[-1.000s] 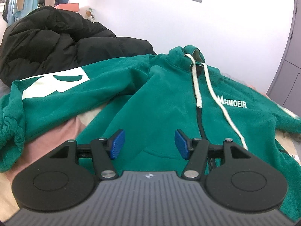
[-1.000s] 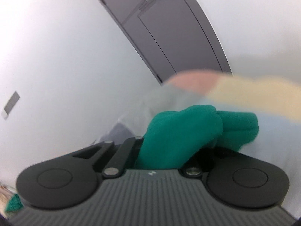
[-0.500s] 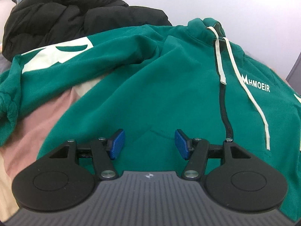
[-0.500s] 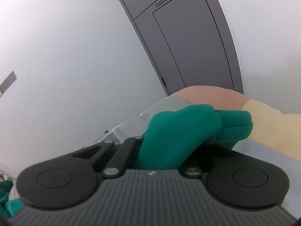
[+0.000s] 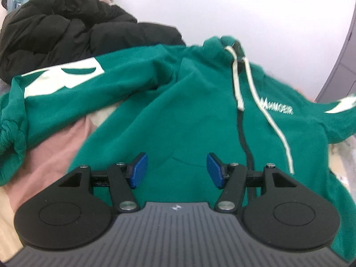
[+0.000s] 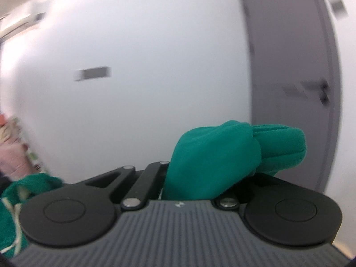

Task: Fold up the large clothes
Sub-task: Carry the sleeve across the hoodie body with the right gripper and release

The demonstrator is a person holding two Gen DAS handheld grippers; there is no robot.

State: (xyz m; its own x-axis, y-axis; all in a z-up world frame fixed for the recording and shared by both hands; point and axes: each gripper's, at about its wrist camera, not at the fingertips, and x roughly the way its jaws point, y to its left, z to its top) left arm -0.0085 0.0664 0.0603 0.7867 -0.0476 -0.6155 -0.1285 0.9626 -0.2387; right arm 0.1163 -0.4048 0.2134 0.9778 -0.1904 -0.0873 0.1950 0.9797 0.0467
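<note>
A green zip hoodie (image 5: 189,111) with white drawstrings and a chest logo lies front up on the bed. Its left sleeve (image 5: 66,84), with a white print, stretches out to the left. My left gripper (image 5: 176,170) hovers open over the lower front of the hoodie, blue pads (image 5: 139,170) apart, nothing between them. In the right wrist view my right gripper (image 6: 200,178) is shut on a bunched green sleeve cuff (image 6: 222,155), lifted against the wall; its fingertips are hidden by the cloth. More green fabric (image 6: 26,189) shows at lower left.
A black puffer jacket (image 5: 66,26) is heaped behind the hoodie's left sleeve. Pink and cream bedding (image 5: 44,151) shows at the left. A white wall and a grey door (image 6: 289,89) stand behind the bed.
The right gripper has risen and rolled with the green cuff in it; the bed has dropped out of its view and the door now stands upright. The left view shifted only slightly.
</note>
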